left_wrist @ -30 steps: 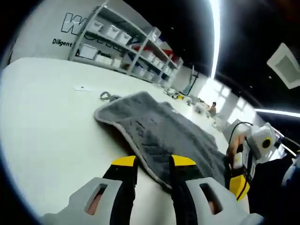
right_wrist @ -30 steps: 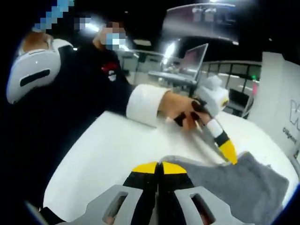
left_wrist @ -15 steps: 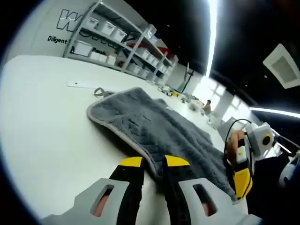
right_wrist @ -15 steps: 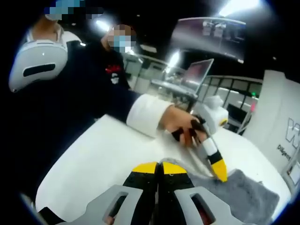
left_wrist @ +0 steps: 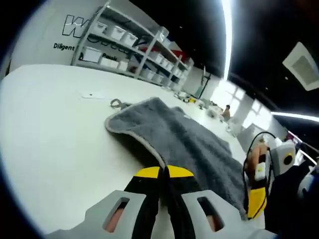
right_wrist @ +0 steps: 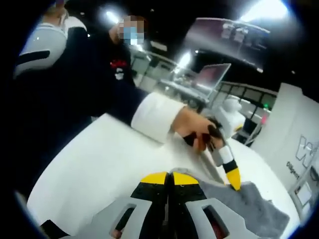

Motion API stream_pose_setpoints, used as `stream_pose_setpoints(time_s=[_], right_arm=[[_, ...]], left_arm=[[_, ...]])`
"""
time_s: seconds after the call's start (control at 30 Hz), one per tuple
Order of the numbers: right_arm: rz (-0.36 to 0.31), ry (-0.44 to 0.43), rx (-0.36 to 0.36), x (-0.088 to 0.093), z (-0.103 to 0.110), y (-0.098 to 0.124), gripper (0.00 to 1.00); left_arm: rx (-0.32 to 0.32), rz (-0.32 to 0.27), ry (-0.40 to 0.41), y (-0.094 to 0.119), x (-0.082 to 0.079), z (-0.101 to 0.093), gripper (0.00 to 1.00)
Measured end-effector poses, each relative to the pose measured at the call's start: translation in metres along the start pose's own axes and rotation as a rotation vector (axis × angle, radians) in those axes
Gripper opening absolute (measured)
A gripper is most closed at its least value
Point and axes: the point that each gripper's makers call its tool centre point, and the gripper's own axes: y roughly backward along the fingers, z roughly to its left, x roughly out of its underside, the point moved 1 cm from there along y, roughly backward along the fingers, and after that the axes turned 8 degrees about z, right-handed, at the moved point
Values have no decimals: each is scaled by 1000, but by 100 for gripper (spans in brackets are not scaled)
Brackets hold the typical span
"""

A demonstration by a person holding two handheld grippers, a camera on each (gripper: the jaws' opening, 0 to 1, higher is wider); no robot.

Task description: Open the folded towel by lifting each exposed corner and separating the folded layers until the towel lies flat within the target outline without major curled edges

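Towel (left_wrist: 194,144) ran lengthwise away from left gripper (left_wrist: 164,173), jaws pinched on its near hem; right gripper (right_wrist: 168,175) clamped another corner.

A white counter (left_wrist: 55,129) carries a grey towel (left_wrist: 184,144), spread across it with a pale-trimmed edge; beyond the towel lies a small white slip (left_wrist: 92,95).

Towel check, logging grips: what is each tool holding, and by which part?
Both tools are shut on the grey towel: the left tool pinches its near edge, the right tool another edge near a corner.
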Motion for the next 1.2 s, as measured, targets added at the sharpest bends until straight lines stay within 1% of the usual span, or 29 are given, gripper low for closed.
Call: stream_pose_setpoints(time_s=[0.13,0.23,0.3,0.4,0.47,0.6,0.7,0.77,0.9,1.0,1.2], right_arm=[[17,20,2,-1,4,-8,0],[23,26,33,-6,0,-14,0],[33,38,59,-8,-3,-17,0],[17,39,85,-16,-9,-20,0],[17,38,102,-21,-12,-23,0],[8,27,127,-29,-16,-29,0],[4,19,137,-34,-17,-33,0],[3,19,153,-38,-19,-37,0],[0,12,164,-45,-21,-44,0],[5,9,177,-48,-23,-49,0],[7,-29,168,-52,-25,-63,0]], left_arm=[[-9,14,15,5,2,5,3],[-40,12,-1,11,0,10,3],[-57,3,-6,16,-2,15,3],[-55,-23,2,24,-8,18,3],[-65,-34,-2,28,-11,20,3],[-94,-61,-40,38,-18,22,3],[-128,-62,-82,46,-21,25,3],[-147,-69,-93,52,-23,28,3],[-156,-95,-82,64,-29,34,3],[-166,-103,-81,71,-32,41,3],[-197,-100,-80,85,-31,55,3]])
